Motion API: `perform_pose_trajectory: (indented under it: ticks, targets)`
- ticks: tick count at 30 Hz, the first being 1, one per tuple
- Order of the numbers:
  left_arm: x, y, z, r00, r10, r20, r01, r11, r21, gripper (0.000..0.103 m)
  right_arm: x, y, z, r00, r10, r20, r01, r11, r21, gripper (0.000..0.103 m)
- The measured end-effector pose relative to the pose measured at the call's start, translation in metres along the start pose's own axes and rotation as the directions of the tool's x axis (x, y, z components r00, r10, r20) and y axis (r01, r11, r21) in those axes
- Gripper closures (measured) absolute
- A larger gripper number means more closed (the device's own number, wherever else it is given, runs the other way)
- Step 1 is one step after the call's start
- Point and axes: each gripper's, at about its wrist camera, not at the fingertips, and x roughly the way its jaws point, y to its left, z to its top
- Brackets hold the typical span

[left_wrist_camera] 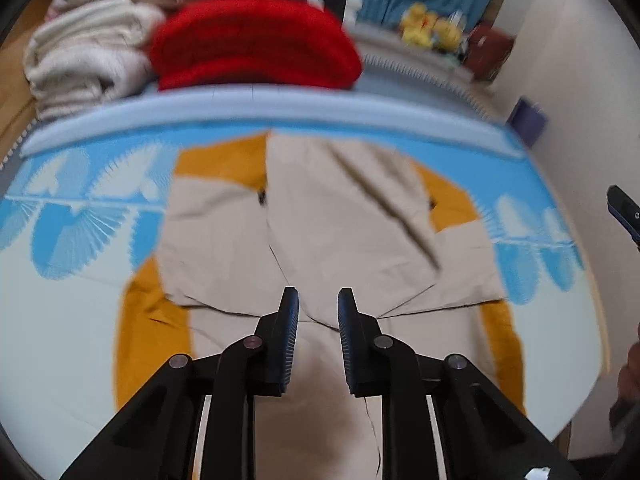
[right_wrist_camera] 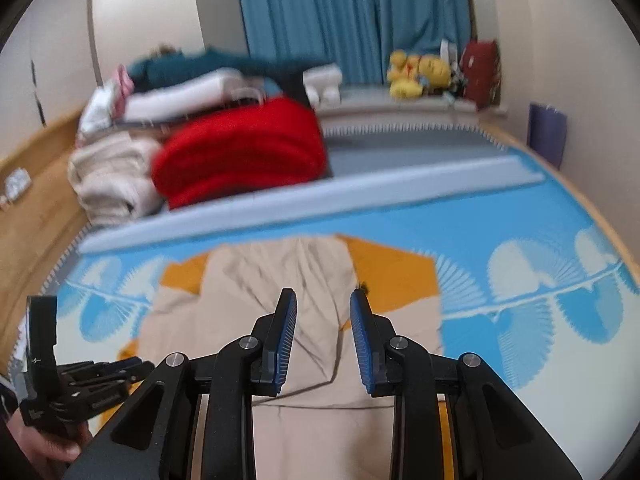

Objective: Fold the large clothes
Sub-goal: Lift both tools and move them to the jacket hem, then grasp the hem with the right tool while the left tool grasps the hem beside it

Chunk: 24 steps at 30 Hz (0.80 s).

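Nearest the lens, the left tool [left_wrist_camera: 318, 300] stands with its jaws apart and nothing between them, poised above the beige garment [left_wrist_camera: 320, 240]; the right tool [right_wrist_camera: 323, 304] is likewise released and empty. That garment, beige outside with an orange lining, lies spread across the middle of the bed [left_wrist_camera: 80, 320], on its blue-and-white patterned cover, both side parts apparently already turned inward. Judgement: a fold is partly made, and the next move calls for each tool to close on the near hem or corners and carry them toward the far edge. Left view shows the garment's full width and both orange margins; right view alone shows the left tool from the side, the person's hand [right_wrist_camera: 48, 446] under it, and the curtain [right_wrist_camera: 352, 16]. Folded laundry, including a red blanket [right_wrist_camera: 244, 152], is stacked at the far edge.
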Motion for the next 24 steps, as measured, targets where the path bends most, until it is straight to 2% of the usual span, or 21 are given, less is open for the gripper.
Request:
perform_pose_trajectory:
  ticks: [2, 5, 8, 11, 13, 15, 17, 20, 21, 22, 24]
  targets:
    - [-0.039, 0.009, -0.007, 0.999, -0.028, 0.045, 0.029, 1.000, -0.012, 0.088, -0.041, -0.013, 0.005, 0.998, 0.014, 0.055, -0.016, 0.999, 0.031, 0.076]
    - [-0.100, 0.037, -0.031, 0.992, -0.047, 0.116, 0.047, 0.999, 0.003, 0.090, -0.123, -0.036, -0.006, 0.991, 0.034, 0.133, -0.040, 0.998, 0.047, 0.079]
    - [-0.146, 0.065, -0.071, 0.984, -0.040, 0.171, 0.036, 0.999, 0.026, 0.090, -0.181, -0.061, -0.039, 0.989, 0.018, 0.147, -0.026, 0.998, 0.051, 0.081]
    - [-0.165, 0.097, -0.115, 0.982, -0.035, 0.187, 0.034, 0.999, 0.007, 0.090, -0.213, -0.085, -0.083, 0.995, -0.029, 0.100, 0.021, 0.997, 0.075, 0.081]
    - [-0.159, 0.124, -0.149, 0.987, -0.019, 0.163, 0.029, 0.998, -0.063, 0.092, -0.219, -0.102, -0.116, 0.997, -0.064, 0.039, 0.059, 0.993, 0.103, 0.081]
    - [-0.139, 0.150, -0.174, 0.999, 0.030, 0.033, -0.023, 0.981, -0.194, 0.097, -0.216, -0.119, -0.149, 0.995, -0.088, -0.037, 0.092, 0.988, 0.125, 0.080]
    - [-0.128, 0.167, -0.185, 1.000, -0.011, -0.013, 0.007, 0.957, -0.290, 0.097, -0.205, -0.134, -0.179, 0.990, -0.091, -0.112, 0.107, 0.983, 0.150, 0.080]
    - [-0.110, 0.185, -0.193, 0.991, 0.035, -0.130, -0.082, 0.923, -0.375, 0.097, -0.178, -0.153, -0.219, 0.962, -0.112, -0.248, 0.158, 0.971, 0.176, 0.080]
    - [-0.107, 0.190, -0.194, 0.987, 0.019, -0.160, -0.082, 0.913, -0.399, 0.097, -0.170, -0.159, -0.226, 0.951, -0.114, -0.288, 0.173, 0.967, 0.188, 0.080]
    - [-0.104, 0.193, -0.195, 0.984, 0.006, -0.176, -0.079, 0.909, -0.409, 0.097, -0.161, -0.163, -0.229, 0.940, -0.110, -0.324, 0.183, 0.962, 0.203, 0.080]
    - [-0.098, 0.198, -0.198, 0.981, 0.025, -0.193, -0.102, 0.911, -0.399, 0.092, -0.147, -0.172, -0.239, 0.923, -0.075, -0.377, 0.178, 0.953, 0.246, 0.080]
